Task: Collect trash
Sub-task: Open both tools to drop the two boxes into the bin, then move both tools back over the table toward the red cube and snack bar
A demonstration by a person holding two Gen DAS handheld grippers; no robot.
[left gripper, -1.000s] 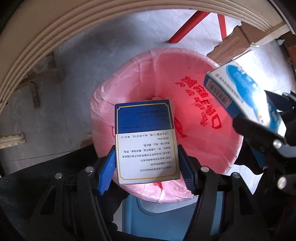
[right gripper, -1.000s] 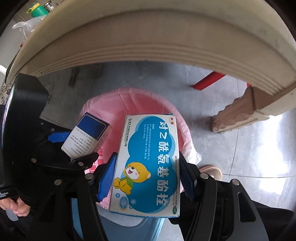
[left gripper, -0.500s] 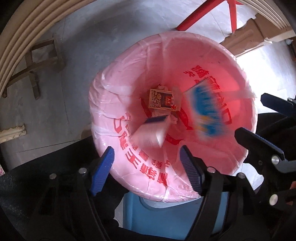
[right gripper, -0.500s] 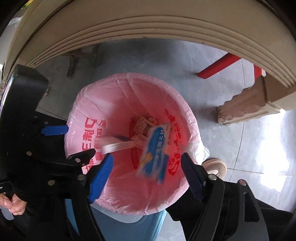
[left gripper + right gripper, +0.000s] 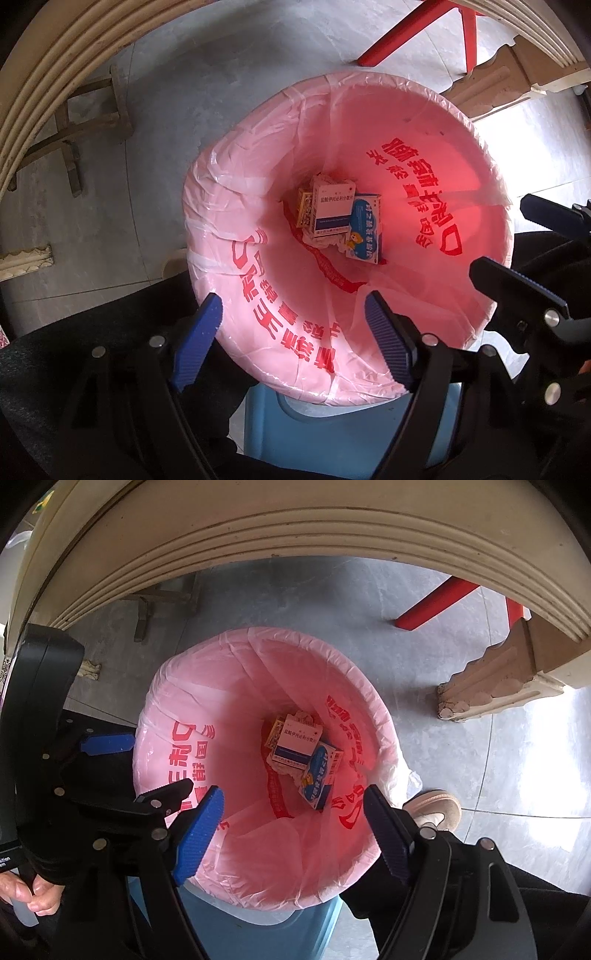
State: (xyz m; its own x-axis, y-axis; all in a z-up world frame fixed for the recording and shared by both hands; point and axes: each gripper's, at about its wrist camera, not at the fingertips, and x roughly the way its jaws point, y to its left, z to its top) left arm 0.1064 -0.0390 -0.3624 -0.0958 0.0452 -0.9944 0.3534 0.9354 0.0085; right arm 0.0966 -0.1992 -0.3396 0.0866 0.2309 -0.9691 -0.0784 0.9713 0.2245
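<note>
- Hovering over the bin: both sets of tongs point nearly straight down above its mouth, placed so that anything let go falls inside rather than onto the floor.
- Left tongs: jaws have just been opening and now stand wide apart, nothing between them.
- Right tongs: likewise just opened, jaws wide and empty; in the left view they show at the right edge, close beside the left pair.
- Pink liner with red print is folded over the bin's rim, which keeps the bag mouth spread for drops.
- Contents, at the bottom of the liner: white-and-blue box lying on top, the light-blue box with a cartoon bear tilted against its side, a yellowish patterned packet partly under them. Some crumpled white scrap seems to lie beneath, though it is too small to be sure.
- Judgement: this pair of items is delivered; more trash may remain elsewhere, out of view.
- Shoe stands just beside the bin.
</note>
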